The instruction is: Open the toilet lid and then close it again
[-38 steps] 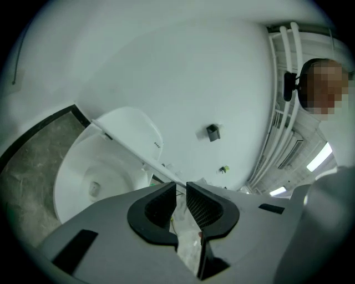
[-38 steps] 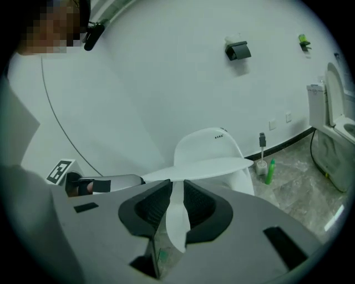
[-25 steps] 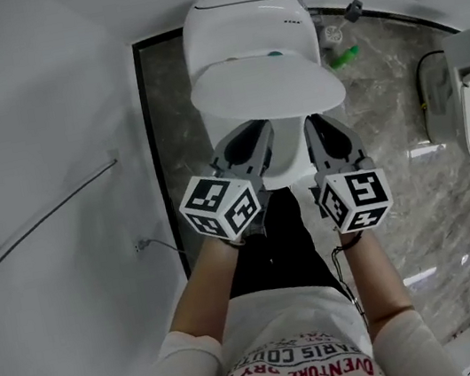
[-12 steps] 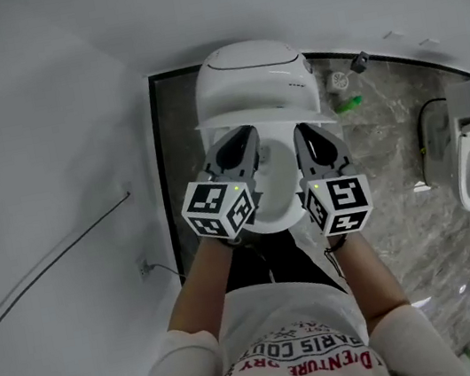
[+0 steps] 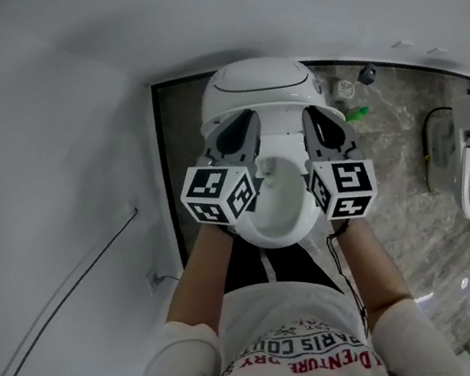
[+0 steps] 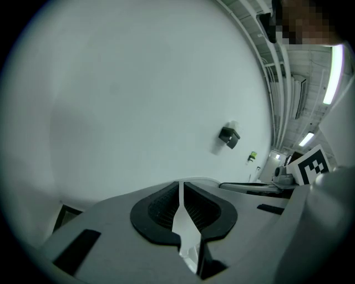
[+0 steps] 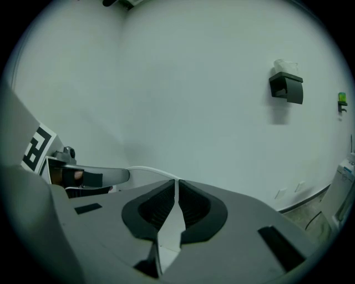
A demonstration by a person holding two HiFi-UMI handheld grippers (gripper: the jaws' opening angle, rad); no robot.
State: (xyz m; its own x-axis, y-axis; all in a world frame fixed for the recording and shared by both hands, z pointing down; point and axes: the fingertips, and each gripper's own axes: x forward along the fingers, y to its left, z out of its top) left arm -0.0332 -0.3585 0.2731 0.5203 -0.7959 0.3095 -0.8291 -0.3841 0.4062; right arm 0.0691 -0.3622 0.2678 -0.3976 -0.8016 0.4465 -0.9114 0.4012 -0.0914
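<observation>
The left gripper (image 6: 181, 194) and right gripper (image 7: 176, 191), whose jaws have just been closing, each pinch the thin edge of the raised toilet lid (image 7: 169, 233) between them. It is probably best to swing it back with both grippers level, so it does not twist.

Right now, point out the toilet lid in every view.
Head view: toilet lid raised, upper centre, before the tank.
Left gripper view: white sliver, bottom centre.
Right gripper view: white sliver, bottom centre.
Shared landmark: black wall box, both gripper views.
</observation>
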